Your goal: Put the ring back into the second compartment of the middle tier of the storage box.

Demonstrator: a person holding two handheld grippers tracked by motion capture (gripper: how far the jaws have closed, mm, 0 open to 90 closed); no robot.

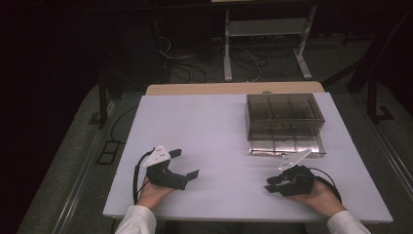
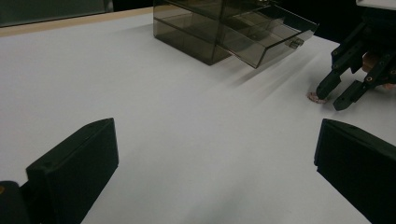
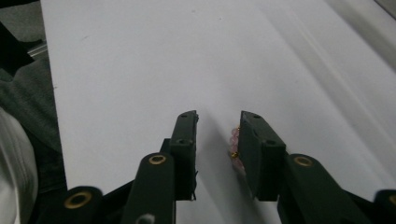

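Bead bracelet between narrowing jaws near the table's front edge

Bead bracelet [image 3: 234, 148], pink with gold spacers, lies on the white table [image 1: 204, 126] toward its front right corner. The right gripper [image 3: 218, 140] straddles it, jaws part-closed with a gap left, likely to pick it up. The left gripper [image 2: 215, 158] rests spread near the front left. A smoky drawer box [image 1: 285, 122] stands open toward the back right; nothing blocks the way.

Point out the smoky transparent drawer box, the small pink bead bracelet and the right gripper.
Smoky transparent plastic drawer box [image 1: 284, 108]: high view, on its top panel.
Small pink bead bracelet [image 3: 233, 140]: right gripper view, on its beads beside the jaw.
Right gripper [image 1: 272, 184]: high view, between its fingertips.
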